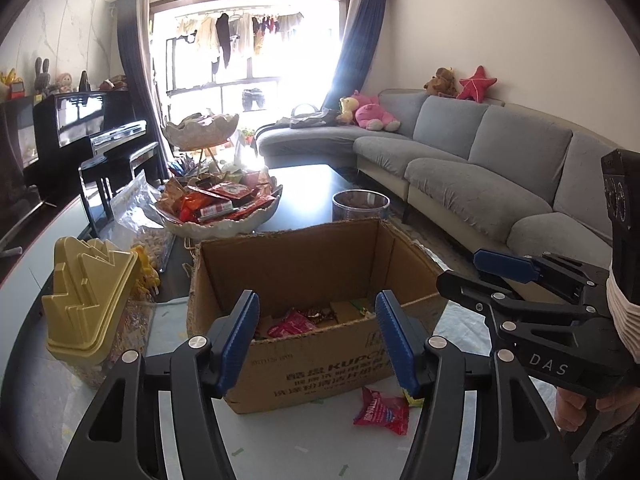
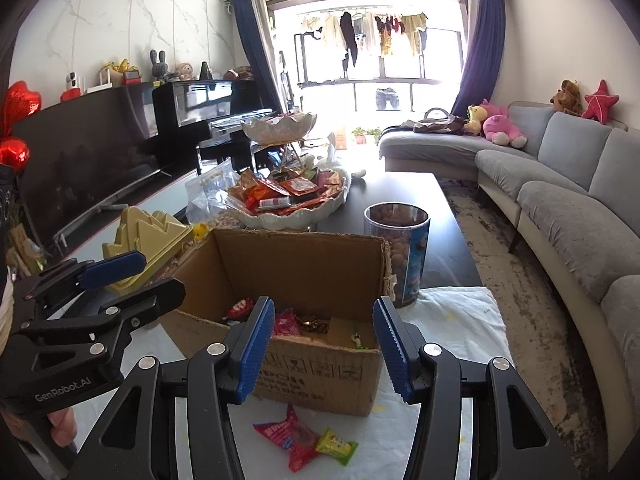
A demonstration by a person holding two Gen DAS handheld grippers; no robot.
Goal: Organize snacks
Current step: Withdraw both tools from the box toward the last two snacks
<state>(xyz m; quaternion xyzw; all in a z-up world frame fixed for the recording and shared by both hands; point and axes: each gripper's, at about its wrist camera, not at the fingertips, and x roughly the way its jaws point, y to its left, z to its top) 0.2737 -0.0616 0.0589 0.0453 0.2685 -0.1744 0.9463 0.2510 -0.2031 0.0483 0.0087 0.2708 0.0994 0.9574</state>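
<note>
A: Nearest first. The left gripper (image 1: 318, 336) has its blue pads parted about halfway, with nothing between them. The right gripper (image 2: 324, 340) is the same: partly spread, empty. Both hover over the near edge of the cardboard box (image 2: 320, 376).

B: And the loose snacks?

A: On the white cloth (image 2: 460, 320), just short of the box. In the right wrist view the red packet (image 2: 294, 438) lies at six o'clock and the green candy (image 2: 337, 446) just beside it, toward five o'clock. The box sits at twelve of them, open, with several wrappers already on its floor.

B: So the step in hand, I'd judge, is picking those two up.

A: Probably. Dip one gripper, straddle the red packet across its narrow side, pinch the body rather than the crimped end, then lift clear of the box wall before letting go.

B: Farther out?

A: A yellow-lidded container (image 1: 90, 300) at nine o'clock of the box, a clear tub of round snacks (image 2: 400, 256) at one o'clock, then the tiered dish of packets (image 2: 292, 200) at eleven.

B: Anything unclear?

A: The near box wall hides part of the box floor; packet lettering is too blurred to read.
</note>
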